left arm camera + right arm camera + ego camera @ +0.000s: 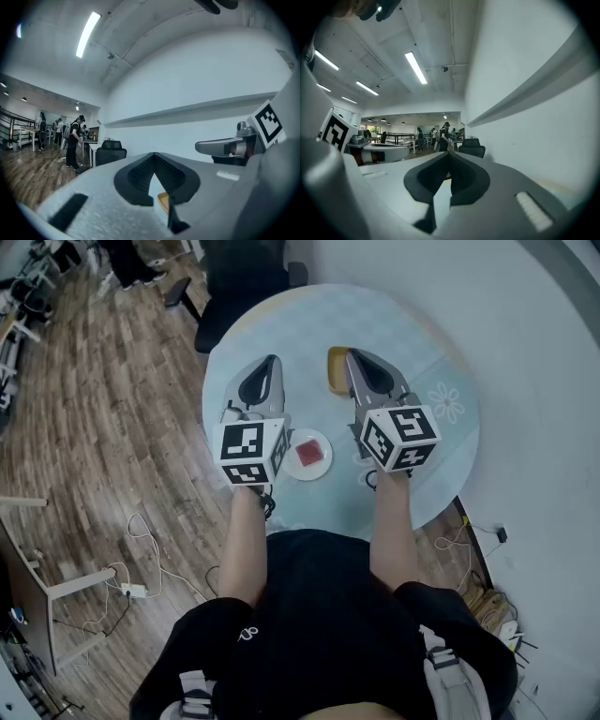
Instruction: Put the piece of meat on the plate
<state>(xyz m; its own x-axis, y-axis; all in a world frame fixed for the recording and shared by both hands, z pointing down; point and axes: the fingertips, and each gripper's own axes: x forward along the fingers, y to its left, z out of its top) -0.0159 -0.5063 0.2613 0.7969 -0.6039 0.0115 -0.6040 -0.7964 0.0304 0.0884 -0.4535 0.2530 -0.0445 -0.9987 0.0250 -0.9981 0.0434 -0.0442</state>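
A red piece of meat (310, 453) lies on a small white dish (322, 468) on the round pale-blue table (309, 320), close to me and between my two hands. Farther out is a yellow plate (335, 374), partly hidden by my right gripper (350, 353); a sliver of the yellow plate (162, 201) shows between the left jaws. My left gripper (273, 360) is held level over the table, left of the meat, jaws shut and empty. The right gripper is also level, shut and empty. The jaws of the left gripper (153, 155) and of the right gripper (449, 154) meet at their tips.
A black office chair (239, 282) stands at the table's far side. A white wall (525, 352) runs along the right. Wooden floor with cables (141, 540) lies to the left. People stand far off in the room (75, 140).
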